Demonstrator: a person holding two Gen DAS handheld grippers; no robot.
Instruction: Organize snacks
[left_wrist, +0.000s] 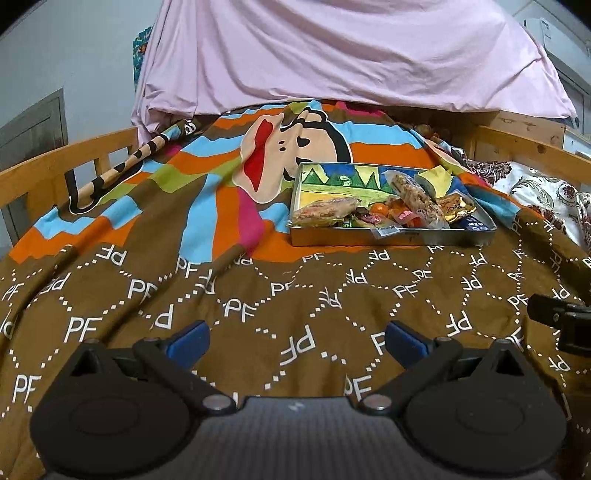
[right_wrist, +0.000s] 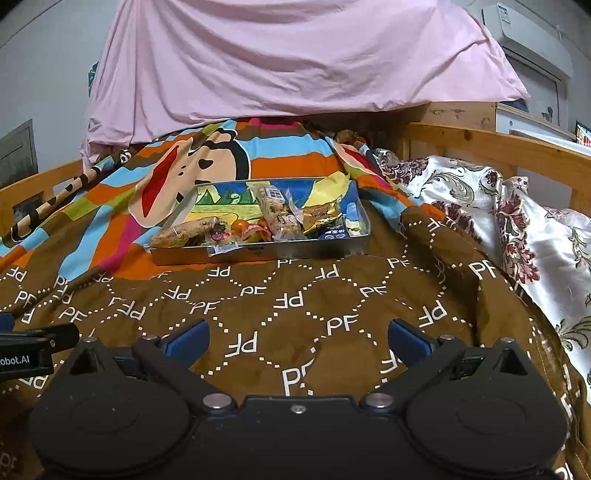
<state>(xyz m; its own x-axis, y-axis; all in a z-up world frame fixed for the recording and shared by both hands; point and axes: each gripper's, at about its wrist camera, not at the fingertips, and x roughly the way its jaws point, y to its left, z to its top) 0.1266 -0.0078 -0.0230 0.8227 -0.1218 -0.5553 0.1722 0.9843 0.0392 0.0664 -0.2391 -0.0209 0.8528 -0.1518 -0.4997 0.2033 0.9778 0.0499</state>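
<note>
Soft, creased brown bedspread (left_wrist: 295, 295) printed with white "PF" letters and dotted diamonds, bright cartoon stripes farther back. At the far left of the tin, a curved wooden bed rail (left_wrist: 55, 162) bounding the cloth. Shallow rectangular metal tin (left_wrist: 391, 236), painted landscape on its floor, sitting flat on the bedspread; same tin (right_wrist: 266, 253) in the right wrist view. Inside the tin, crinkly wrapped snacks (left_wrist: 388, 212): clear-wrapped grain bars, gold foil, small orange sweets, heaped toward its near right. Behind the tin, draped pink sheet (right_wrist: 295, 66). Right of the tin, glossy white floral quilt (right_wrist: 517, 229) bunched along the other rail.

Left gripper (left_wrist: 297, 338) spread wide, blue pads empty, tin well ahead and right of centre. Right gripper (right_wrist: 297, 338) likewise spread and empty, tin ahead, slightly left. Bare flat cloth between fingers and tin's near wall.
</note>
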